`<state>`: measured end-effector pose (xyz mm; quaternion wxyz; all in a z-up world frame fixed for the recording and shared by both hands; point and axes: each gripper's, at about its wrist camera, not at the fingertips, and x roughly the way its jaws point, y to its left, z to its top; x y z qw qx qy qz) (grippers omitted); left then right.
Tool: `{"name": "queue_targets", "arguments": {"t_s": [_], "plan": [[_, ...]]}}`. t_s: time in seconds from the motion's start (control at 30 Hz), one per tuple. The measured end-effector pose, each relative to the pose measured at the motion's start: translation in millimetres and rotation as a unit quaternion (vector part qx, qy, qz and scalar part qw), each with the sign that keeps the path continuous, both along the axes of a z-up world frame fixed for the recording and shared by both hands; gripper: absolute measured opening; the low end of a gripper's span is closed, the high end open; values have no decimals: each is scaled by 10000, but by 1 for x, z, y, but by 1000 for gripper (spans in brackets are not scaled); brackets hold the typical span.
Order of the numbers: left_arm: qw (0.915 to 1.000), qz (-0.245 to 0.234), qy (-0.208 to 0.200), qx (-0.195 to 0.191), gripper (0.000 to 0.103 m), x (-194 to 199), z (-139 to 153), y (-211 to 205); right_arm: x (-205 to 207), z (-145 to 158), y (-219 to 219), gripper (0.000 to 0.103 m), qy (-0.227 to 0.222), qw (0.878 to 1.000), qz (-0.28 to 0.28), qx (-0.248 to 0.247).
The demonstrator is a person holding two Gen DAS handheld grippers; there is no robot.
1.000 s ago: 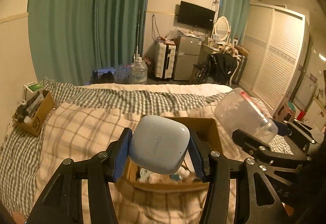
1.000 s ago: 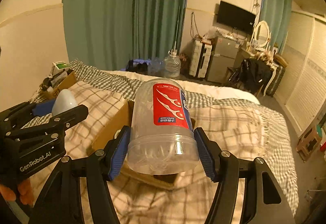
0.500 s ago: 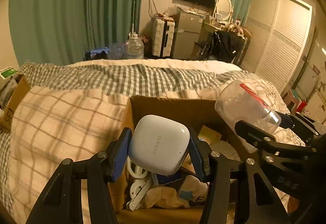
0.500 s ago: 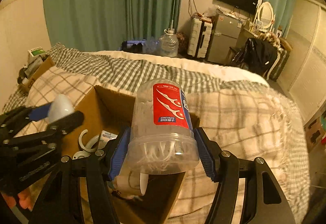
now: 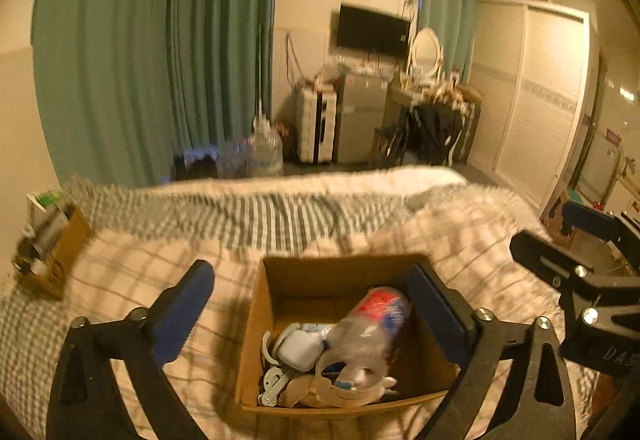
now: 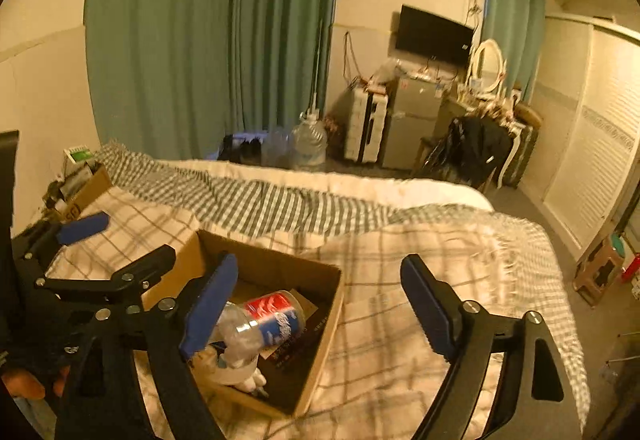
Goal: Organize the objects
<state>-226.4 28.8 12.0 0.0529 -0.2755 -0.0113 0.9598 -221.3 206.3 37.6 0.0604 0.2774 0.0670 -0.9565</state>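
An open cardboard box [image 5: 276, 276] sits on the checked bedspread; it also shows in the right wrist view [image 6: 332, 280]. Inside lie the white earbud case [image 5: 299, 350] and the clear plastic jar with a red label [image 5: 368, 332], on its side among several small items. The jar also shows in the right wrist view [image 6: 264, 324]. My left gripper [image 5: 316, 310] is open and empty above the box. My right gripper [image 6: 320, 304] is open and empty above the box's right edge.
A second, smaller cardboard box [image 5: 56, 252] with items stands at the bed's far left. Beyond the bed are water jugs [image 5: 264, 155], green curtains, a suitcase, a small fridge and a wardrobe. The checked bedspread [image 6: 440, 264] spreads right of the box.
Both grippers have opened: the earbud case and the jar have dropped into the cardboard box. Both grippers have lifted back from the box.
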Motion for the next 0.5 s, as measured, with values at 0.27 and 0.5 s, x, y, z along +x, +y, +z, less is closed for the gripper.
{"name": "queue_targets", "arguments": {"t_s": [0.27, 0.5], "plan": [[9979, 214, 581, -183, 103, 63, 71, -10, 72, 66, 14, 103, 367, 9986, -370, 81], [9959, 472, 774, -28, 103, 115, 91, -29, 129, 94, 20, 103, 879, 9946, -543, 31]]}}
